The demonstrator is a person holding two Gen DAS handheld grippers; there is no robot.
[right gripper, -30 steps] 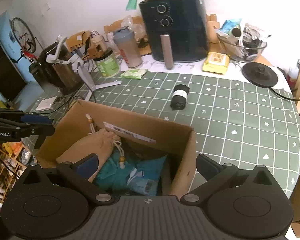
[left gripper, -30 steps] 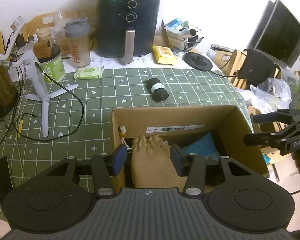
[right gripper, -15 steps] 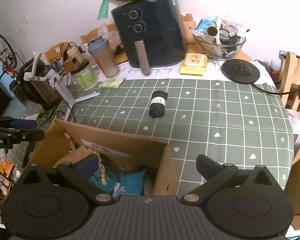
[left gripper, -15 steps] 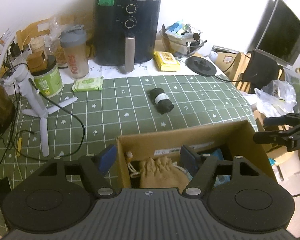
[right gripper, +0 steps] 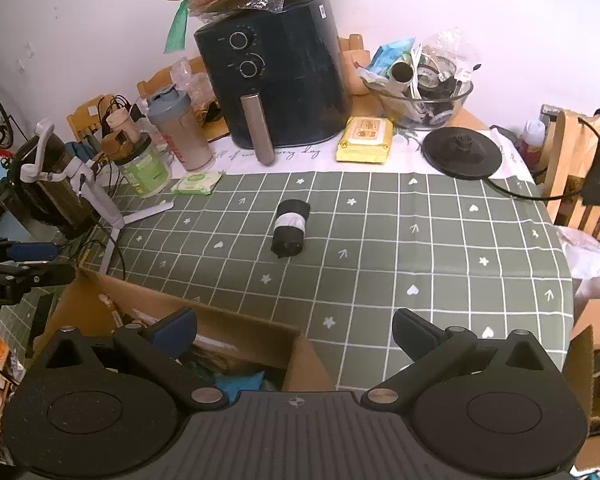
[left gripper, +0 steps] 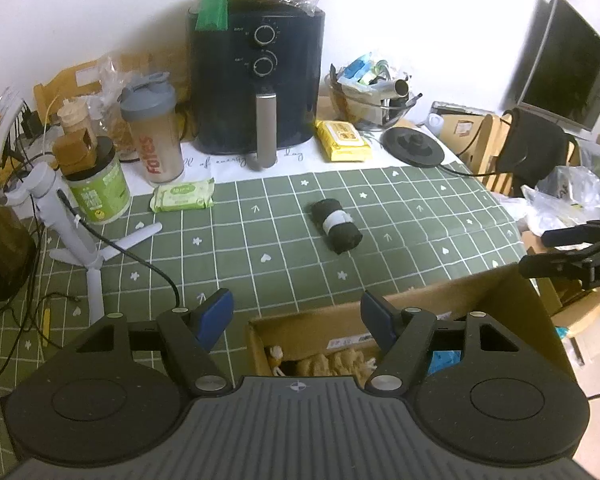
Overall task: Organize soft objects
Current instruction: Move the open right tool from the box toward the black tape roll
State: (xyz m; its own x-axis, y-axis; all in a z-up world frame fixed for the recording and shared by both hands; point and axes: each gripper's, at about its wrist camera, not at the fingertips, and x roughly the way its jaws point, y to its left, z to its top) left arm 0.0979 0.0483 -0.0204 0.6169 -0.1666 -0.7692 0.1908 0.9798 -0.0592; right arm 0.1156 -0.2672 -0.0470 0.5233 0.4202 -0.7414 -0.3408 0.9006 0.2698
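You are letting go: the tan pouch is sitting in the box.
Your left tongs (left gripper: pixel 296 314) have just been opening, empty, pulling back above the tan pouch (left gripper: pixel 332 362) (drawstring up) in the cardboard box (left gripper: pixel 496 300); right tongs (right gripper: pixel 294 330) are gaping empty; the black roll (left gripper: pixel 336 226) is waiting on the worktop (left gripper: pixel 400 200).

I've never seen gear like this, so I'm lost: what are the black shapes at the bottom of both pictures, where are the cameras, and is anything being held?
There is no robot here. A person holds a two-finger gripper in each hand, and each carries a wide-angle camera looking along its fingers. One picture comes from the left gripper, the other from the right gripper; the black shapes are the tools themselves. Each gripper also shows at the edge of the other's picture. Both are open and hold nothing; the left one's jaws have just been opening. On the green checked cloth lies a black roll. A cardboard box below the grippers holds a tan pouch and something blue. An air fryer stands behind.
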